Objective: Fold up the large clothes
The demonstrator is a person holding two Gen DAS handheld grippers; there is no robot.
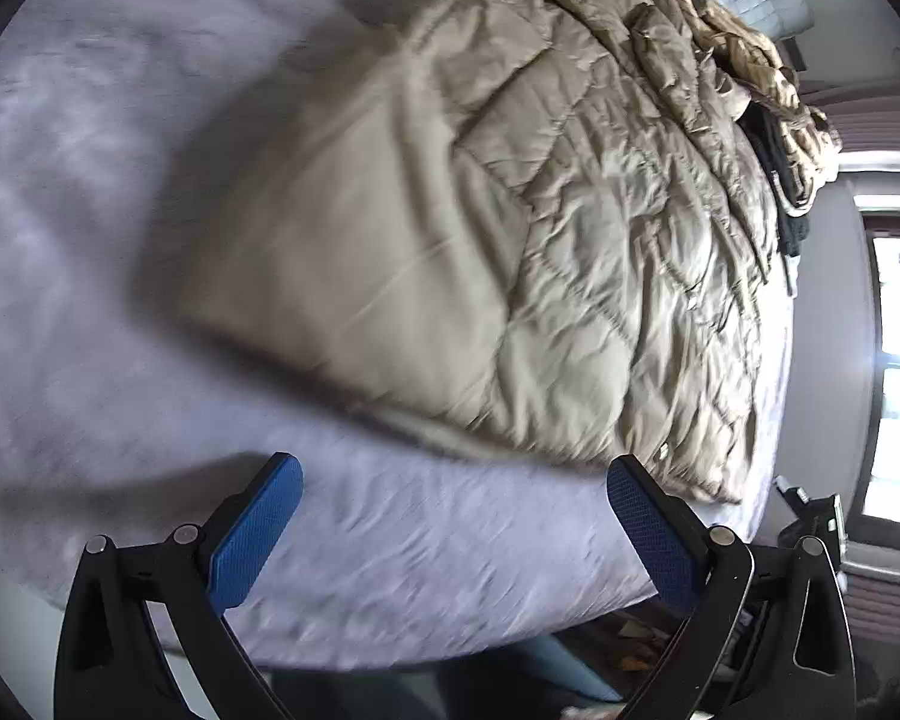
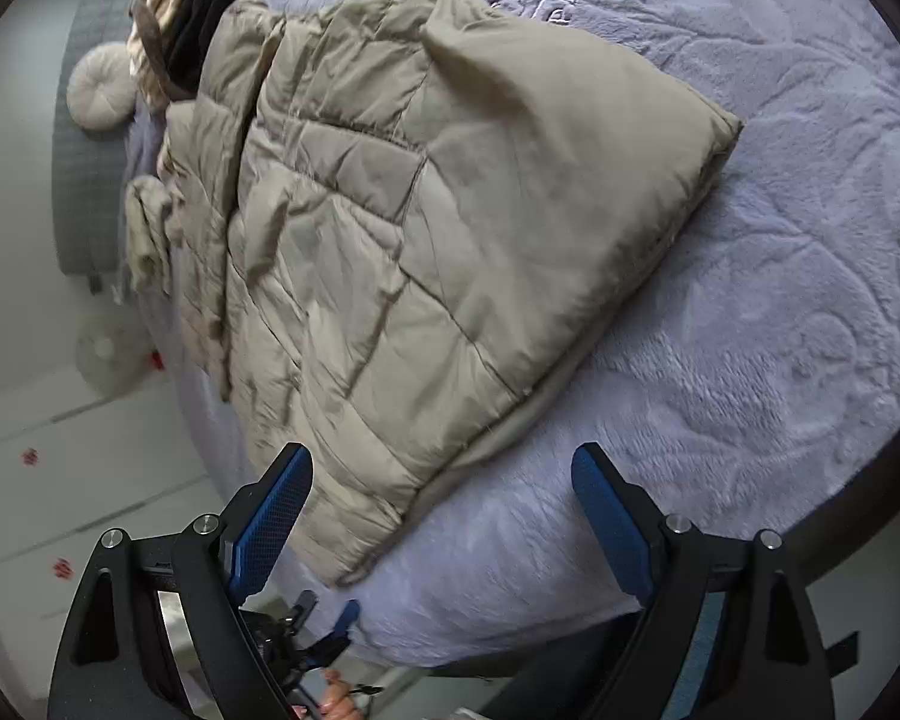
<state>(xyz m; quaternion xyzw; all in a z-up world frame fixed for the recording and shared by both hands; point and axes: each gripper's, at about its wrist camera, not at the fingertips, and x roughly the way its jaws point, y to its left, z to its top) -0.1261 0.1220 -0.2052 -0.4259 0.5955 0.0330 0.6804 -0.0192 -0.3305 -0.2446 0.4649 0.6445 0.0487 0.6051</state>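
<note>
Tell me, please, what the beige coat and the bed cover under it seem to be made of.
Beige coat: likely padded synthetic shell, nylon or polyester; stitched puffy panels, slight sheen. Bed cover: seemingly plush fleece, matte lavender; fuzzy pile with embossed pattern and lettering.

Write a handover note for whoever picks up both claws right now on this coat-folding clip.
Left claw: open, empty, above the bed edge.
Right claw: open, empty, over the jacket's near corner.
Beige puffer jacket lies on the lavender bedspread, apparently folded over once, one sleeve trailing toward the bed's side.
A heap of other clothes sits beyond it.
Left: tuck the sleeve, fold again, then the heap.
</note>
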